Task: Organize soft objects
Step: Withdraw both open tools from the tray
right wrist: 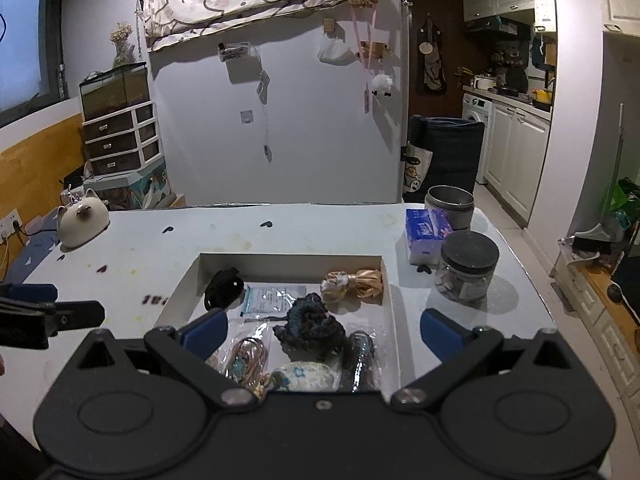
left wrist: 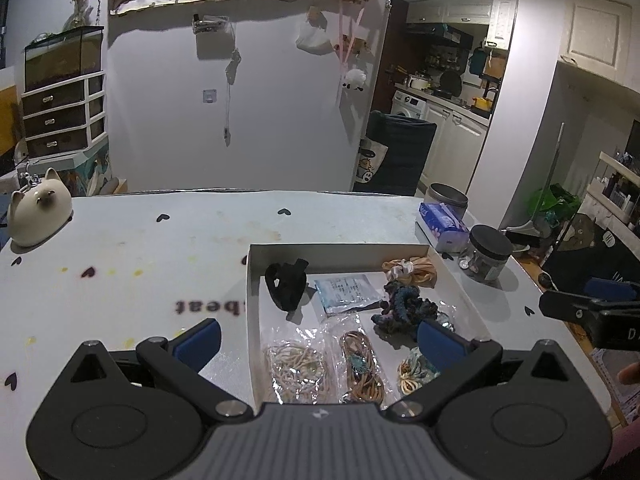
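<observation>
Blue-padded left gripper (left wrist: 318,340) and right gripper (right wrist: 322,334) wide, empty

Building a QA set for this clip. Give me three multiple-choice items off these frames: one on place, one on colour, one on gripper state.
1. Where in the white tray is the black scrunchie?
A. far left corner
B. near right corner
C. outside it

2. What colour is the packet of tissues behind the black-lidded jar?
A. red
B. blue and white
C. green

3. How is the left gripper?
A. shut on a scrunchie
B. open, holding nothing
C. shut, empty

Key:
1 A: it lies by the far and left walls.
2 B: blue print on a white wrapper.
3 B: its blue fingers stand wide apart above the tray, nothing between them.
</observation>
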